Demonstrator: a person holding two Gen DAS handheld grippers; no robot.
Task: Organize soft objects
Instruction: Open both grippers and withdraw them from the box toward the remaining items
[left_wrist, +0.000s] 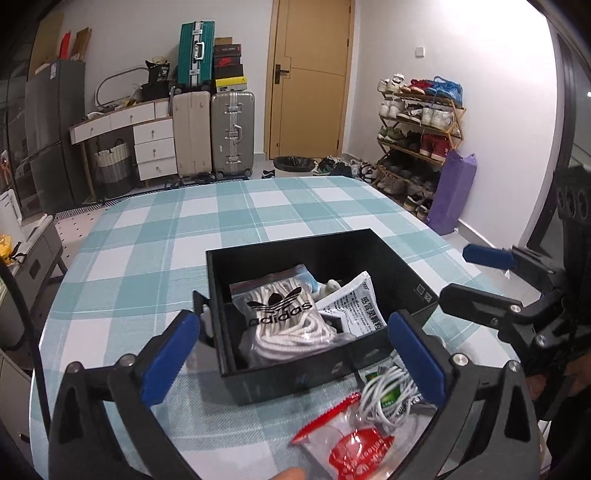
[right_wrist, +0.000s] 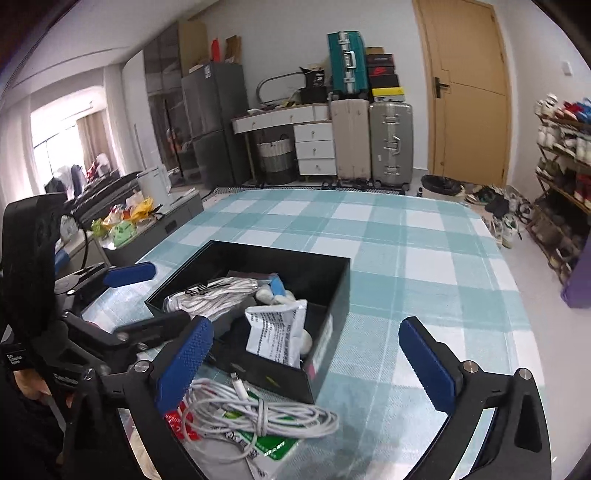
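A black open box (left_wrist: 397, 258) (right_wrist: 338, 291) sits on the checked tablecloth. In it lie an adidas bag of white laces (left_wrist: 284, 317) (right_wrist: 207, 295), a white printed sachet (left_wrist: 351, 306) (right_wrist: 275, 332) and small white and blue items (right_wrist: 275, 290). In front of the box lie a coiled white cable (left_wrist: 388, 395) (right_wrist: 258, 411), a clear packet with a red label (left_wrist: 351, 443) and a green-and-white packet (right_wrist: 275, 448). My left gripper (left_wrist: 291, 358) is open over the box's near wall. My right gripper (right_wrist: 304, 363) is open, above the cable and the box corner; it also shows in the left wrist view (left_wrist: 469, 277).
The table (left_wrist: 184, 229) (right_wrist: 424, 240) has a teal and white checked cloth. Beyond it stand suitcases (left_wrist: 214, 133), a white drawer desk (left_wrist: 147, 136), a door (left_wrist: 310, 74), a shoe rack (left_wrist: 417, 136) and a purple bag (left_wrist: 450, 192). A low cabinet with bags (right_wrist: 125, 225) stands at the left.
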